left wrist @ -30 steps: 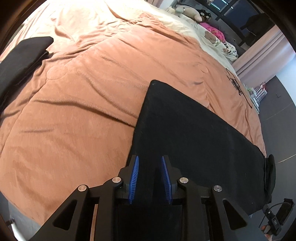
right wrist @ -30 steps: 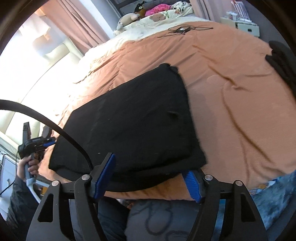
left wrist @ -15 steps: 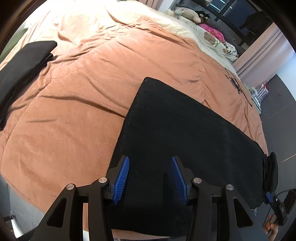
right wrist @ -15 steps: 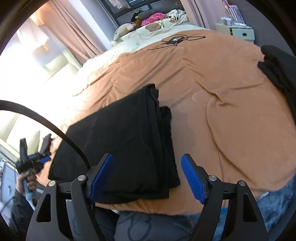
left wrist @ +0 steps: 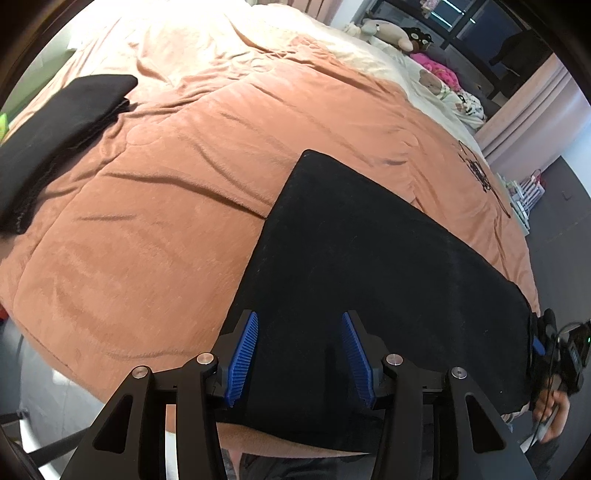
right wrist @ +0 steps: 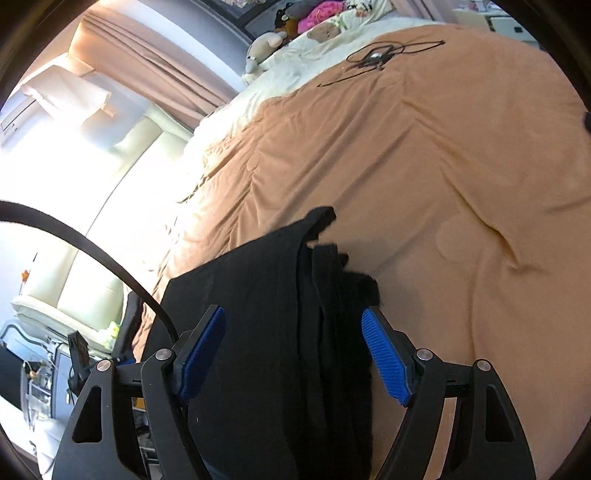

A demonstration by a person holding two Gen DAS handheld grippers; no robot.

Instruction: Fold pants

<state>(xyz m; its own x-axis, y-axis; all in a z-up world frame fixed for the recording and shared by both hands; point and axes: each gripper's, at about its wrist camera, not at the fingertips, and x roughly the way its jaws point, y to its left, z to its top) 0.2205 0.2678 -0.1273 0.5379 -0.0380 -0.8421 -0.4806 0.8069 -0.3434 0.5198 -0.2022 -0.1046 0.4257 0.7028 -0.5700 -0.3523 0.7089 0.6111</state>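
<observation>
Closest in, the left gripper (left wrist: 299,354) hangs over the near edge of the folded black pants (left wrist: 369,266); its blue pads stand apart with nothing pinched, having just been opening, the cloth lying flat below them. The right gripper (right wrist: 293,354) is likewise spread, its jaws having just widened a little, and it straddles the stacked side edges of the pants (right wrist: 280,332) without the pads pressing on the fabric. The pants lie at the near edge of a bed, on a rust-orange blanket (left wrist: 147,221) that is soft, napped and creased into long shallow wrinkles. From the left wrist they read as a smooth dark rectangle with crisp corners; from the right wrist the layers show as several thin black edges laid one on another, the far corner slightly stepped. At the right end of the pants a hand (left wrist: 550,410) grips the other tool's handle. Farther left on the blanket sits another dark folded garment (left wrist: 55,136), well apart from the pants. Beyond, a tangle of black cable (right wrist: 376,59) rests on the blanket, then cream bedding (left wrist: 332,33) with plush toys (left wrist: 388,31) at the head, pink-beige curtains (right wrist: 159,70) and bright window light behind
</observation>
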